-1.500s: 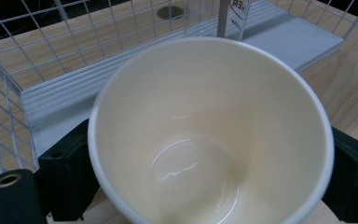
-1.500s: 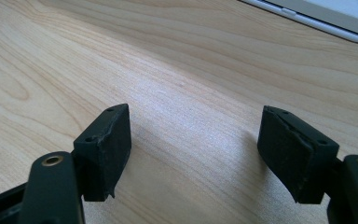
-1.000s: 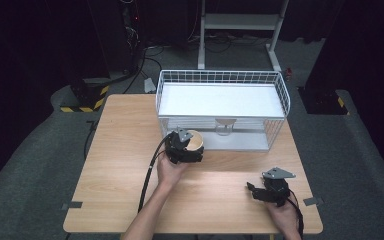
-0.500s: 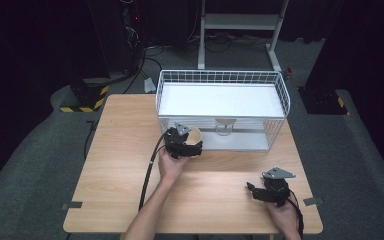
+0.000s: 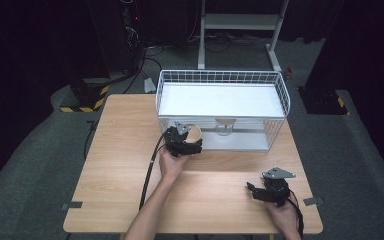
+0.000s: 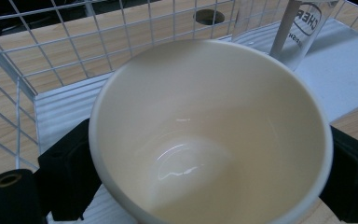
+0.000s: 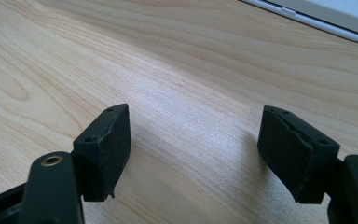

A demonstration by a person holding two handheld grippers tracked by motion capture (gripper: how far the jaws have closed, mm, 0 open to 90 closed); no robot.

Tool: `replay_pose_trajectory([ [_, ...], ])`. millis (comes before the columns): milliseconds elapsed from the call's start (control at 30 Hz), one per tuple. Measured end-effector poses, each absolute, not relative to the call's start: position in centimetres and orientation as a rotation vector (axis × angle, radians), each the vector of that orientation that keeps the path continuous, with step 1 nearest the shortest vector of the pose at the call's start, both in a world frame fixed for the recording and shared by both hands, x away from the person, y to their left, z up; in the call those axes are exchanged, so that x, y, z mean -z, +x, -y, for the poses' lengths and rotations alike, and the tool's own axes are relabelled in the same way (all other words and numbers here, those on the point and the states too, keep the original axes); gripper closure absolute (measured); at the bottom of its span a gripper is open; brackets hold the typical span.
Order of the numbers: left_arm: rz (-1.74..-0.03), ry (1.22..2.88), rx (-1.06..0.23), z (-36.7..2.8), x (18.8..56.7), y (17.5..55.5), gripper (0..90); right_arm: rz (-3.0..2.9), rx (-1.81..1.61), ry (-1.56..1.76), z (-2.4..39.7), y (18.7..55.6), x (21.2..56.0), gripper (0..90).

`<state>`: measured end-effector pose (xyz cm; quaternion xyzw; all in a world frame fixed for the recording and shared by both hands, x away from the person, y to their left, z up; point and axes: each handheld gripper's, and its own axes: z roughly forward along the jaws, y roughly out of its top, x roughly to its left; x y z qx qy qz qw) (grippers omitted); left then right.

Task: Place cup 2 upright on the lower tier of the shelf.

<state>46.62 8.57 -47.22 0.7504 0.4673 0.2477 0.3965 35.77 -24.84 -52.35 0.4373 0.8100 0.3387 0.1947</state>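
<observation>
cream cup [image 6: 209, 135] between left tongs [image 5: 185, 142] beside wire basket [image 5: 280, 90]

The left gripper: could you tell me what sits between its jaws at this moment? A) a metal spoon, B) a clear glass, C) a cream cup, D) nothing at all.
C: in the left gripper view the cream cup sits between the two black jaws of the left gripper, which touch its sides, just in front of the white wire basket.
</observation>
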Motion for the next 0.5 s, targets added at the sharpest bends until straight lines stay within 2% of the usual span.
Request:
replay_pose_trajectory([
  [433, -1.206, 1.91, -0.644, -7.8, 47.4, 47.8, 8.9, -2.271, -0.95, 1.227, 24.8, 35.8, 52.3, 25.9],
  [500, -1.192, 1.92, -0.677, -7.8, 47.5, 48.0, 8.8, -2.271, -0.949, 1.227, 24.8, 35.8, 52.3, 25.9],
])
